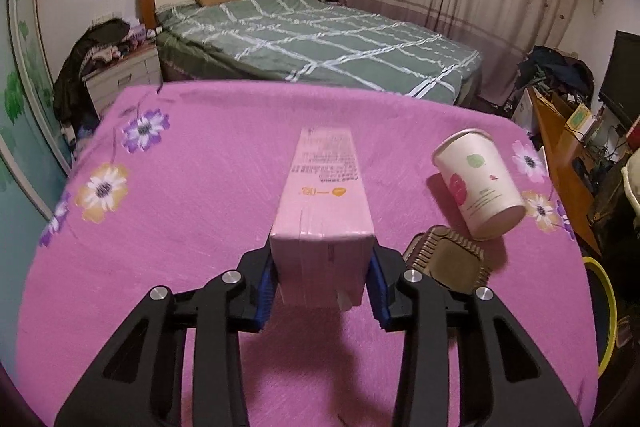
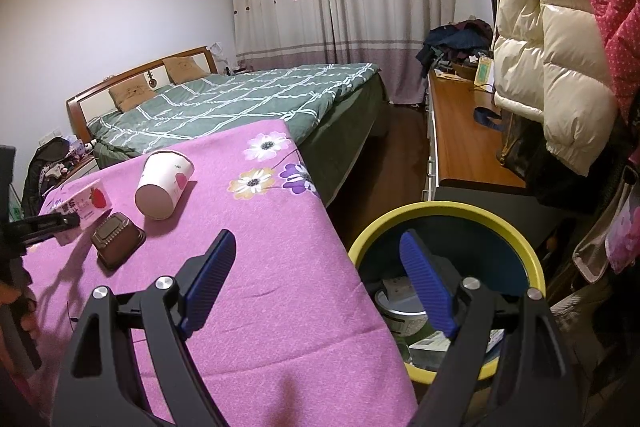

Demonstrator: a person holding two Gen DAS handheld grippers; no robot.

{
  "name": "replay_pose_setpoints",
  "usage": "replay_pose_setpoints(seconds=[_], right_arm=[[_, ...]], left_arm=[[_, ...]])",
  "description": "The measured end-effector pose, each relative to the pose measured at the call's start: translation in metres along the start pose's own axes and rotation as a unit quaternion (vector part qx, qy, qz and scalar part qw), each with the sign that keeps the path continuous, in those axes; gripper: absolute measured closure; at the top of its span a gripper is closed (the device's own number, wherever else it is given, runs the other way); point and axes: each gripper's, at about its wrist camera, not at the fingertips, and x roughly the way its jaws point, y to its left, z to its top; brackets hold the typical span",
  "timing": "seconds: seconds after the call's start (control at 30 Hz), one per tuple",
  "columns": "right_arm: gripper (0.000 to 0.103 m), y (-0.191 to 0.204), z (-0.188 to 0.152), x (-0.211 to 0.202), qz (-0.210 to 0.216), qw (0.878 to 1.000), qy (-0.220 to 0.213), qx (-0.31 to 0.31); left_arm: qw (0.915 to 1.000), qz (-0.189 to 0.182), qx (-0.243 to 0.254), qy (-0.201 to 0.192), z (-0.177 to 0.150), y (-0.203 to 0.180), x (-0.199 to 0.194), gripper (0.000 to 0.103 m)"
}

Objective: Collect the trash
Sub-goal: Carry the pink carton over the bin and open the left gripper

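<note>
- Left wrist view showed the left gripper [image 1: 323,281] closed on a pink carton [image 1: 323,211], its blue pads [image 1: 266,287] pressed against the two sides of the carton's near end.
- The carton stretched away from the fingers over the middle of the pink flowered tablecloth [image 1: 192,235]; whether its far end touched the cloth could not be told.
- A paper cup [image 1: 478,183] lay on its side toward the right edge of the cloth, open mouth facing the far edge.
- A brown plastic tray [image 1: 450,259] sat upside down just beside the cup on its near side, close to the right-hand finger of the left gripper.
- In the right wrist view the right gripper [image 2: 320,283] stood wide open with nothing between its blue pads [image 2: 212,275].
- One finger was above the cloth's right edge, the other above a yellow-rimmed bin [image 2: 520,247].
- The bin stood on the floor just beside the table's right edge and held a few pieces of rubbish, among them a round metal-looking item [image 2: 402,311].
- From that view the carton, cup and tray were grouped near the far left part of the cloth, with the left gripper at the carton's end.
- A bed [image 1: 312,39] with a green checked cover stood beyond the far edge of the table.
</note>
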Motion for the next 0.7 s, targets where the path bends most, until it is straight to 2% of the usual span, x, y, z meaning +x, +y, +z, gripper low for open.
replay_pose_setpoints(seconds=[0.13,0.3,0.47,0.6,0.7], right_arm=[[0.023,-0.002,0.0,-0.002,0.0,1.0,-0.008,0.003],[0.023,-0.012,-0.001,-0.015,0.015,0.999,-0.039,0.022],[0.023,-0.025,-0.003,-0.026,0.018,0.999,-0.034,0.03],[0.023,-0.045,-0.001,-0.043,0.006,0.998,-0.046,0.038],[0.023,-0.057,-0.001,-0.052,-0.006,0.998,-0.051,0.042]], left_arm=[[0.9997,-0.007,0.016,-0.014,0.002,-0.003,-0.026,0.065],[0.9991,-0.017,0.033,-0.022,0.004,-0.01,-0.052,0.065],[0.9974,-0.03,0.054,-0.037,0.004,-0.021,-0.081,0.065],[0.9935,-0.056,0.083,-0.054,0.005,-0.046,-0.108,0.065],[0.9884,-0.09,0.104,-0.064,0.006,-0.077,-0.127,0.065]])
